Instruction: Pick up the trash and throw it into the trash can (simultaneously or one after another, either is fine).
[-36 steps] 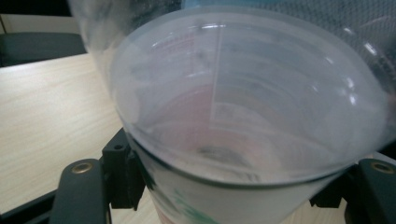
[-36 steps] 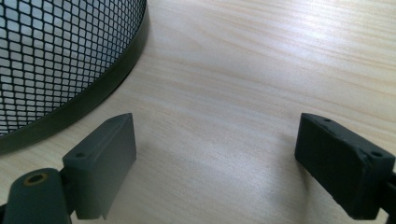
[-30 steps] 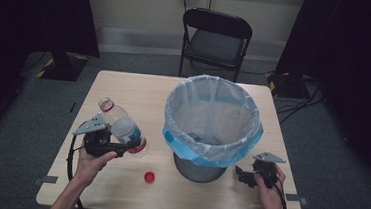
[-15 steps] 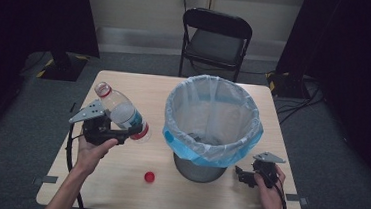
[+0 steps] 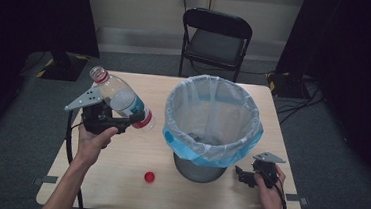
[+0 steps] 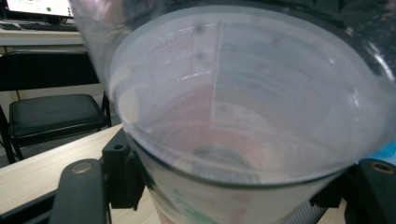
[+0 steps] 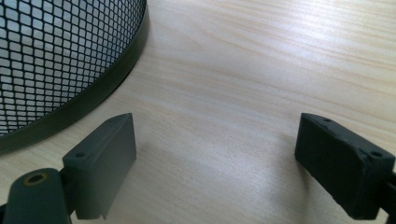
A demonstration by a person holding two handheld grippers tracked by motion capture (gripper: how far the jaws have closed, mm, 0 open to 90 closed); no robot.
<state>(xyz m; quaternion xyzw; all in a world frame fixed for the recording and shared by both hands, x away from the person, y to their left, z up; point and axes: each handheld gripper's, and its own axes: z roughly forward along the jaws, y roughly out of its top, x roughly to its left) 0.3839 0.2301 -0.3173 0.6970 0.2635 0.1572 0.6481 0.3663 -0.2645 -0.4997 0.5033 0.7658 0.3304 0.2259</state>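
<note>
Above the table's (image 5: 206, 196) left half, left gripper (image 5: 122, 122) now carries the plastic bottle (image 5: 121, 102) clear of the wood. A second back the bottle sat lower and closer to the red cap (image 5: 150, 176); since then it has gone up and a bit toward the far side, the capless neck end tipped up-left, the base end with the red label band aimed at the bin. Cap stays loose on the table, in front of the bin and well apart from both grippers. Likely meaning: bottle is lifted and about to be carried over the rim of the lined wire trash bin (image 5: 212, 121) and dropped; the height gained looks close to the rim level, though sideways travel is still needed.

Left jaws are clamped on the bottle's body; the left gripper view shows the clear wall and label pressed between both black jaws, bottle (image 6: 243, 107) right up against the lens. Left hand (image 5: 93, 140) grips from below, forearm rising from the bottom edge, wrist cocked so the gripper points right toward the bin.

Right gripper (image 5: 242, 175) is parked low on the table just beside the bin's base, jaws spread apart with nothing between, bare wood and mesh wall (image 7: 56, 60) ahead. Right hand (image 5: 267, 183) rests idle.
</note>
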